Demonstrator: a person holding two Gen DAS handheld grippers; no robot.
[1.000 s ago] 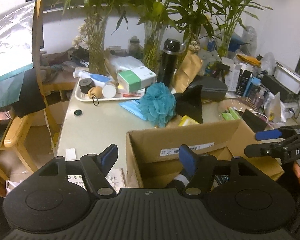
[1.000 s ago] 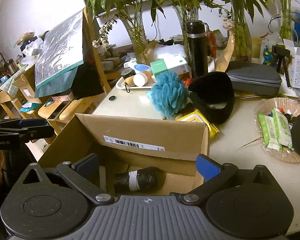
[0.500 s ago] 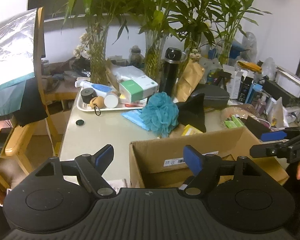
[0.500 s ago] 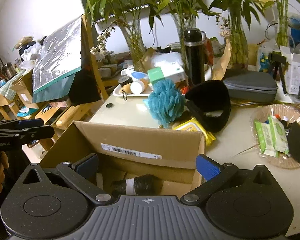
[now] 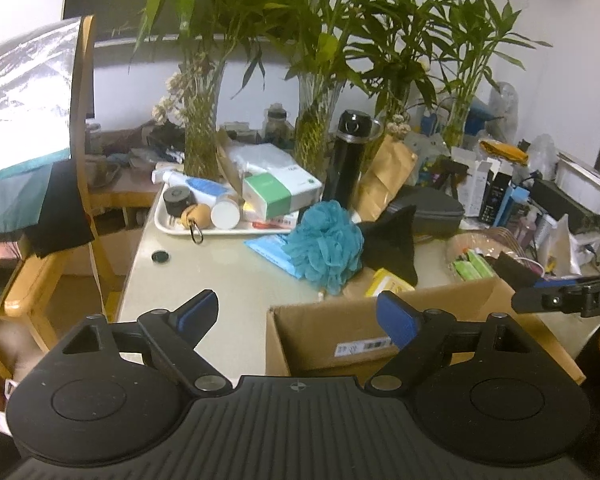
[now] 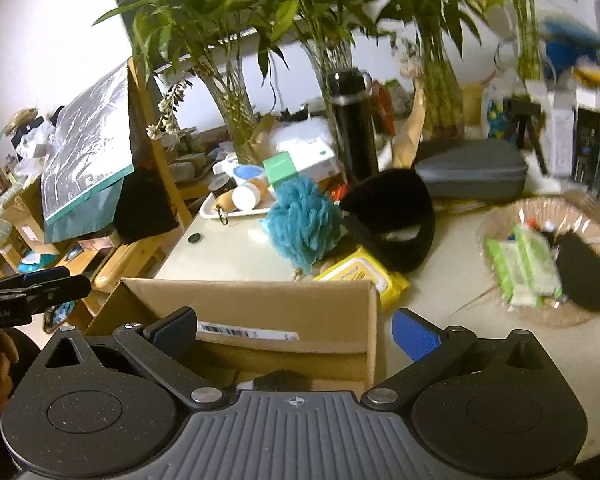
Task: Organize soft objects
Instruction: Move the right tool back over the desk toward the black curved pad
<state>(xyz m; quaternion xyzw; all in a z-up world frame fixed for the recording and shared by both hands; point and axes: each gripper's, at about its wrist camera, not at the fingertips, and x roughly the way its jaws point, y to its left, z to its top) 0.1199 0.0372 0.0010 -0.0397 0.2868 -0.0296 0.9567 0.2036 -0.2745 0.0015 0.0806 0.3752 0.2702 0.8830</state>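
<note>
A teal mesh bath pouf [image 5: 326, 250] [image 6: 302, 226] lies on the table beyond an open cardboard box [image 5: 380, 334] [image 6: 260, 312]. A black soft cap-like item [image 5: 394, 236] [image 6: 392, 220] lies right of the pouf. A dark rolled bundle [image 6: 282, 380] shows just inside the box. My left gripper [image 5: 296, 314] is open and empty over the box's left edge. My right gripper [image 6: 294, 330] is open and empty over the box's right part. Each gripper shows in the other's view: the right one [image 5: 556, 300], the left one [image 6: 32, 290].
A white tray [image 5: 220, 228] of small containers, a black thermos [image 5: 346, 156], vases of bamboo [image 5: 314, 136], a grey case [image 6: 468, 168], a yellow wipes pack [image 6: 360, 276] and a basket of green packets [image 6: 540, 260] crowd the table. A wooden chair [image 5: 32, 264] stands at the left.
Both grippers have lifted and drawn back from the box, so less of its inside shows. The right wrist view has swung right and blurred. Both stay open.
</note>
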